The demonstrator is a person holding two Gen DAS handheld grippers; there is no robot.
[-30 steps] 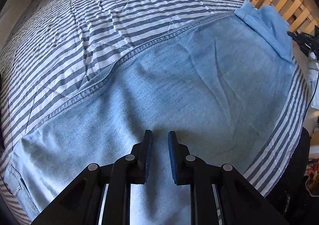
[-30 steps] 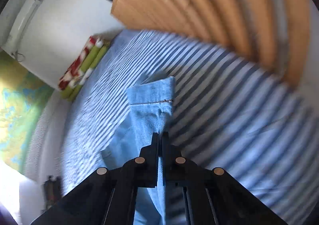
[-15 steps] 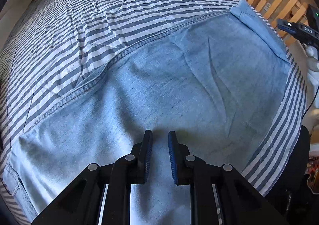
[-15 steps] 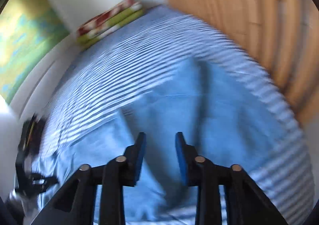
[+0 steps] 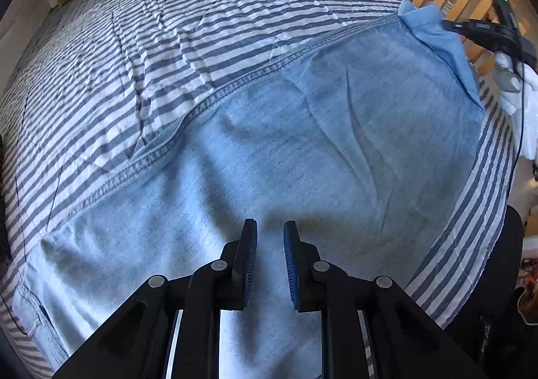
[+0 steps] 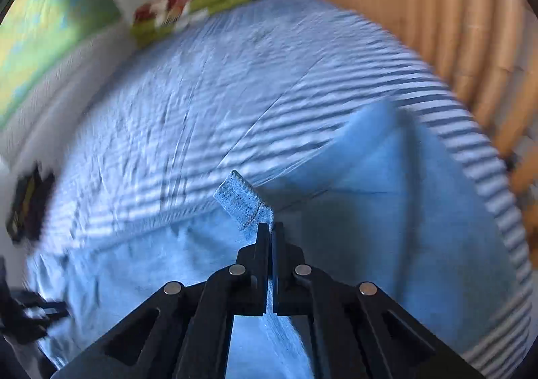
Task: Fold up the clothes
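Now that the right gripper [image 6: 270,227] has just snapped closed on the jeans [image 5: 269,150] hem — folding can begin — left gripper [image 5: 270,234] hovers slightly open, empty.

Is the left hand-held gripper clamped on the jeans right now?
No, the left hand-held gripper stands over the jeans with a clear gap between its jaws and no fabric pinched.

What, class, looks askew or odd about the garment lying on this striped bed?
The light blue denim garment lies mostly flat on the blue-and-white striped bedcover, but its hemmed corner is lifted and flipped up, pinched in the shut right hand-held gripper. A long diagonal crease also runs across the cloth.
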